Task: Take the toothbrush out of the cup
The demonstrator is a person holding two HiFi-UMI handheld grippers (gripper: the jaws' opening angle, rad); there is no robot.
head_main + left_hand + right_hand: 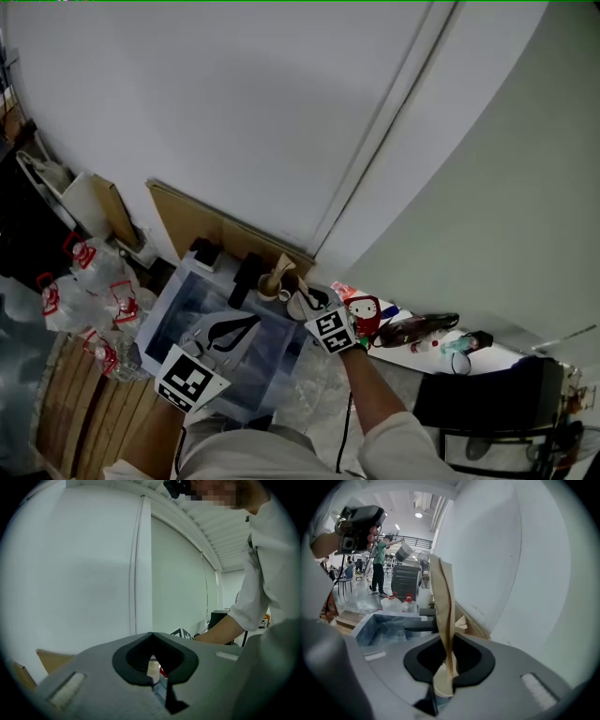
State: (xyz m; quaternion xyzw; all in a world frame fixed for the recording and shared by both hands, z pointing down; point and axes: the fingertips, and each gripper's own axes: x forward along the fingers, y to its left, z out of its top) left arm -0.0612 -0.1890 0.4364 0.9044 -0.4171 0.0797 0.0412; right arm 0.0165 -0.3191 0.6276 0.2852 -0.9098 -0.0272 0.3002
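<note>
2 grippers seen. Right gripper (449,641) pinches the tan toothbrush (442,592), which stands toward 12 o'clock. Left gripper (152,637), at its 8 o'clock, has jaws pressed together, empty.

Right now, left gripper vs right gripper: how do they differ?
Left gripper: jaws shut together, nothing between them. Right gripper: jaws closed on the upright tan toothbrush, cream cup below them. In the head view the left gripper is over the blue-grey bin; the right gripper is at its far corner, nearer the wall. Shared: grey bodies, dark pads, a marker cube each.
</note>
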